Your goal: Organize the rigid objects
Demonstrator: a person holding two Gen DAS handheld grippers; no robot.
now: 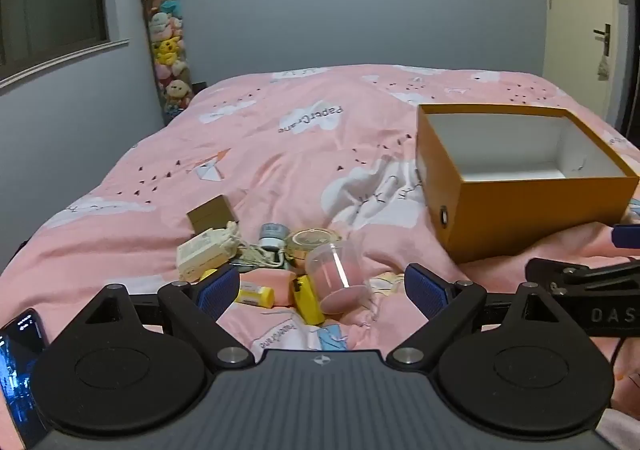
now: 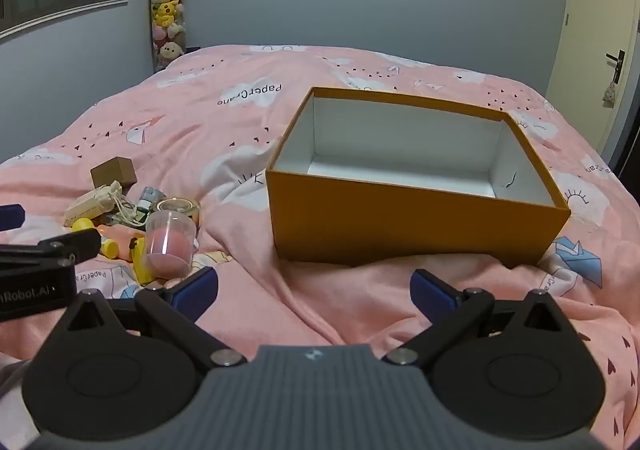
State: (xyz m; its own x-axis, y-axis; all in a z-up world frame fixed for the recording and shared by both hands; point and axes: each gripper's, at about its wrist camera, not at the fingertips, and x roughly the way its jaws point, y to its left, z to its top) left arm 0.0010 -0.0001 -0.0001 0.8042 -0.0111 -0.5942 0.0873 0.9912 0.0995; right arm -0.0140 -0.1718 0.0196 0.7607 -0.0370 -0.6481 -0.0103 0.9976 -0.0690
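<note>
The small rigid things are heaped on the pink bedcover, ahead of the left claw, whose jaws are spread wide with nothing gripped. The right claw is likewise released and empty, and is aimed at the orange box, which stands empty just to the right of the heap.

The clear plastic cup lies tipped on its side; it is judged light, smooth and easily crushed, so it would best be taken across its wall near the rim, gently. The tape roll is stiff and could be pinched across its ring. The brown block offers flat, parallel faces. The yellow pieces are partly hidden and possibly slippery plastic. A cream corded pouch may snag its neighbours.

The quilt is soft and rumpled, so things may be expected to sink or roll when pressed. Grey walls, a window, a door and a tall tube of plush toys surround the bed.
</note>
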